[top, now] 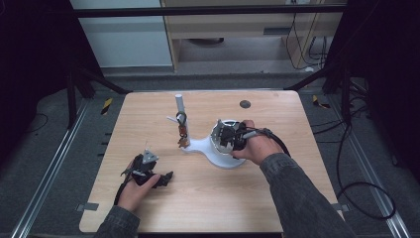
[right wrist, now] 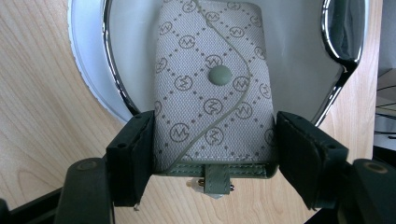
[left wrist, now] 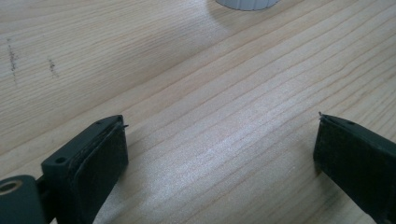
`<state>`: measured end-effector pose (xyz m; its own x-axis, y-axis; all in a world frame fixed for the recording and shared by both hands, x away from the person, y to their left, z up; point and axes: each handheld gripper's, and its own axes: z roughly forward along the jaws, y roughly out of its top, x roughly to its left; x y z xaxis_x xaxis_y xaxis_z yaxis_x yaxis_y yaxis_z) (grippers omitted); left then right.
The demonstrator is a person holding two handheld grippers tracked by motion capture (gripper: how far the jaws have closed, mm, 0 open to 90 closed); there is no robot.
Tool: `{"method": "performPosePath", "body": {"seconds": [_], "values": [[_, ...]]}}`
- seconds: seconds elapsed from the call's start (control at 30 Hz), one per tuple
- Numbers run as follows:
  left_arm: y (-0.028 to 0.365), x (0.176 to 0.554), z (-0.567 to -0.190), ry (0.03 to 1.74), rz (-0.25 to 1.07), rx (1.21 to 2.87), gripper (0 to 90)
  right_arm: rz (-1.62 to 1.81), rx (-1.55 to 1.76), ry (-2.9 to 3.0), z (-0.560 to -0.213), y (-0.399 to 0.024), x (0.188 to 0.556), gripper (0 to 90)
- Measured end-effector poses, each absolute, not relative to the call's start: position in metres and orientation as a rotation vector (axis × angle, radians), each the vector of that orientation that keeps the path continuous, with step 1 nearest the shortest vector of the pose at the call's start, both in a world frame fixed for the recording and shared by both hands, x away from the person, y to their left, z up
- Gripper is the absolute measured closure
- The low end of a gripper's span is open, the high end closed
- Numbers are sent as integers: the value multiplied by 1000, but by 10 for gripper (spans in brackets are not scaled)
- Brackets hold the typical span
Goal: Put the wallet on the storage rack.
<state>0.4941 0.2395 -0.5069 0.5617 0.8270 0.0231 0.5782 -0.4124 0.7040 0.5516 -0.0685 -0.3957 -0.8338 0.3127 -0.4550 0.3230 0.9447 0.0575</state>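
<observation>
A grey-green monogram key pouch (right wrist: pixel 212 88) with a snap button lies flat between the jaws of my right gripper (right wrist: pixel 214 120), which is shut on its two long sides. The pouch sits over the white dish (right wrist: pixel 88 70) with a chrome rim. In the high view my right gripper (top: pixel 229 136) is at the dish end of a white stand (top: pixel 200 146). An upright post (top: pixel 179 104) on that stand has a small bunch of keys (top: pixel 183 134) hanging from it. My left gripper (top: pixel 167 177) rests low on the table at the front left, open (left wrist: pixel 222 121), with bare wood between its pads.
A small dark round disc (top: pixel 244 104) is set in the wooden table (top: pixel 277 114) at the back. The white stand's edge (left wrist: pixel 245 3) shows just beyond my left gripper. A black cable (top: pixel 277 139) trails from the right gripper toward the table's right edge.
</observation>
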Motion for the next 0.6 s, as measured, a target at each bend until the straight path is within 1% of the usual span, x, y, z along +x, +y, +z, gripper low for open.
{"method": "performPosePath", "body": {"seconds": [0.6], "values": [[239, 494, -507, 1120, 490, 2142, 24, -4, 491, 2639, -397, -69, 555, 294]]}}
